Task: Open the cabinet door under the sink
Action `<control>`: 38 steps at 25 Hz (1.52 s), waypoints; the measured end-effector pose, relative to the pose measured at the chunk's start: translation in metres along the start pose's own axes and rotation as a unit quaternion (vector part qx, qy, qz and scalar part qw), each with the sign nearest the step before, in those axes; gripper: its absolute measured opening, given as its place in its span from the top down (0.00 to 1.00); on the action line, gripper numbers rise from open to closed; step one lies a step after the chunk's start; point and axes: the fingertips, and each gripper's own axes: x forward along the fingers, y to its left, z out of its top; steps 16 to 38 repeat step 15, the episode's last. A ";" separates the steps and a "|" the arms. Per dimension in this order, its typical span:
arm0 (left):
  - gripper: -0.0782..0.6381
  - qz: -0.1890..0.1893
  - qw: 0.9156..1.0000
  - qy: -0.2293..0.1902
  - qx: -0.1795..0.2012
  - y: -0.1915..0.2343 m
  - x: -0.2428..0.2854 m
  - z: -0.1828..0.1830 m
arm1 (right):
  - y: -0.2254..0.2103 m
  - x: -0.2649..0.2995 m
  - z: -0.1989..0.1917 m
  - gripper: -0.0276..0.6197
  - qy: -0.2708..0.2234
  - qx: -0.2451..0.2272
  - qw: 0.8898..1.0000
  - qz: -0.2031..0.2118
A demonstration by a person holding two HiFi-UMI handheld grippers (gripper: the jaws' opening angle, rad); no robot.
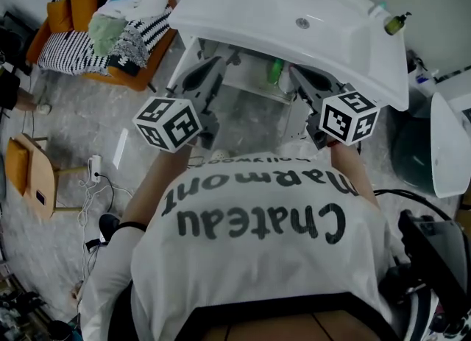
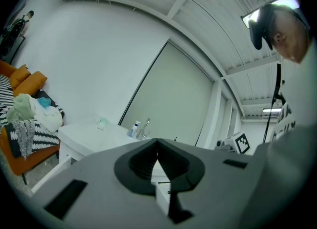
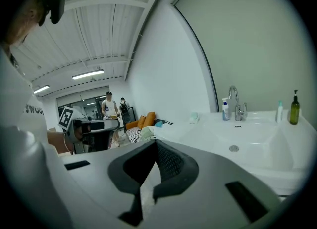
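The white sink point(image 1: 243, 8) fills the top of the head view, and the white cabinet point(image 1: 254, 82) sits below it. Part of the cabinet's inside shows between the grippers, with a green bottle point(image 1: 274, 72) in it. I cannot tell how the door stands. My left gripper point(image 1: 211, 74) and right gripper point(image 1: 297, 76) both point at the cabinet front from just under the sink's edge. Both are shut with nothing between the jaws. In the left gripper view the left gripper point(image 2: 157, 148) faces the sink point(image 2: 84, 134). In the right gripper view the right gripper point(image 3: 155, 148) has the basin point(image 3: 247, 144) ahead.
An orange sofa point(image 1: 66, 8) piled with clothes stands at the back left. On the floor at left are a wooden chair point(image 1: 29, 174) and a power strip point(image 1: 94, 166) with cables. A dark bin point(image 1: 412, 152) stands right of the sink. Bottles and a faucet point(image 3: 234, 102) sit on the sink.
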 end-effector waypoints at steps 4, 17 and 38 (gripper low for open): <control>0.88 0.002 1.000 -0.002 -0.002 0.005 0.002 0.001 | 0.000 0.006 -0.002 0.94 0.007 -0.009 1.000 0.000; 0.88 -0.001 1.000 0.002 -0.002 0.015 0.009 0.002 | -0.008 0.018 -0.004 0.94 0.010 -0.010 1.000 -0.008; 0.88 -0.001 1.000 0.002 -0.002 0.015 0.009 0.002 | -0.008 0.018 -0.004 0.94 0.010 -0.010 1.000 -0.008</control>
